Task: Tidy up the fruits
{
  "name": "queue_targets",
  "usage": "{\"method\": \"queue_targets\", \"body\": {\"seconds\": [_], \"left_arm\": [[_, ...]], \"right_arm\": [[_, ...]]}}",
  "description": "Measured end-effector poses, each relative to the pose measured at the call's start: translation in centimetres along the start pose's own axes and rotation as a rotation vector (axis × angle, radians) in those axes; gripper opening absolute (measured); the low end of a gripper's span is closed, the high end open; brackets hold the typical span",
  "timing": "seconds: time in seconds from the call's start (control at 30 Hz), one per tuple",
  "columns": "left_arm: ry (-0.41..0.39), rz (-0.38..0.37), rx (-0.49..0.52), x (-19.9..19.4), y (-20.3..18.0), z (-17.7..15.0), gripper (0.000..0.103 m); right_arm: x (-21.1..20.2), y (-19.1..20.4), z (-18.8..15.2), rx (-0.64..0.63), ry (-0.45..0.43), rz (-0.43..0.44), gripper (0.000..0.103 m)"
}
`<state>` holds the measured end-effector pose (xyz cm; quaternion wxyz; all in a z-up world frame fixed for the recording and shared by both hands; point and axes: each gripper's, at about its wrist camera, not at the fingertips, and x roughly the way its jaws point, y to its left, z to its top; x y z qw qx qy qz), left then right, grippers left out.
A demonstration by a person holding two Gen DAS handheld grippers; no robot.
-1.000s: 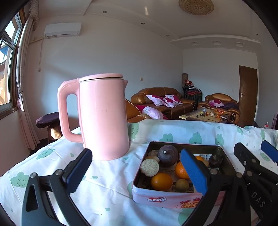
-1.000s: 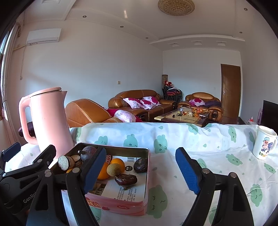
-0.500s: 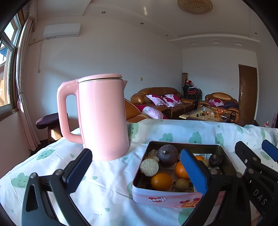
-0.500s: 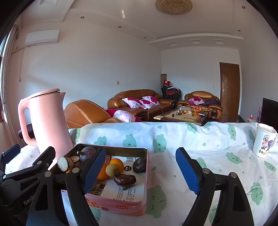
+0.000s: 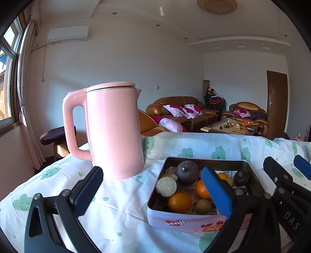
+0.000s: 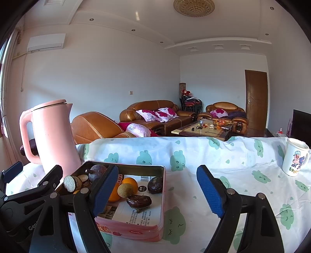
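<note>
Left-wrist view showed our left gripper (image 5: 151,187) spread wide and empty, barely shifted over the last second; our right gripper (image 6: 157,187) likewise gaped. Oranges (image 5: 179,202) and the other fruits lay inside the pink tin (image 5: 175,221), beside the kettle (image 5: 114,130).

A home living room. Brown leather sofas (image 6: 153,114) with pink floral cushions (image 6: 156,114) surround a cluttered low wooden coffee table (image 6: 204,129). A white wall-mounted air conditioner (image 5: 67,36), a curtained window (image 5: 7,77), a brown wooden door (image 6: 256,100) and a round ornamental ceiling medallion (image 6: 194,7) complete the domestic setting.
</note>
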<state>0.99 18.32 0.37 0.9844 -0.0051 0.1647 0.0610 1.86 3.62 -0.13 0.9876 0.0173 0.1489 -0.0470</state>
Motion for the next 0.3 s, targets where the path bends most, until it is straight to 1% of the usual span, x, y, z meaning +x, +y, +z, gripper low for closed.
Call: {"method": "queue_targets", "body": {"seconds": [0.3], "left_arm": [[0.006, -0.009, -0.007, 0.43, 0.89, -0.01, 0.103]], "right_arm": [[0.01, 0.01, -0.02, 0.000, 0.000, 0.000, 0.084]]}}
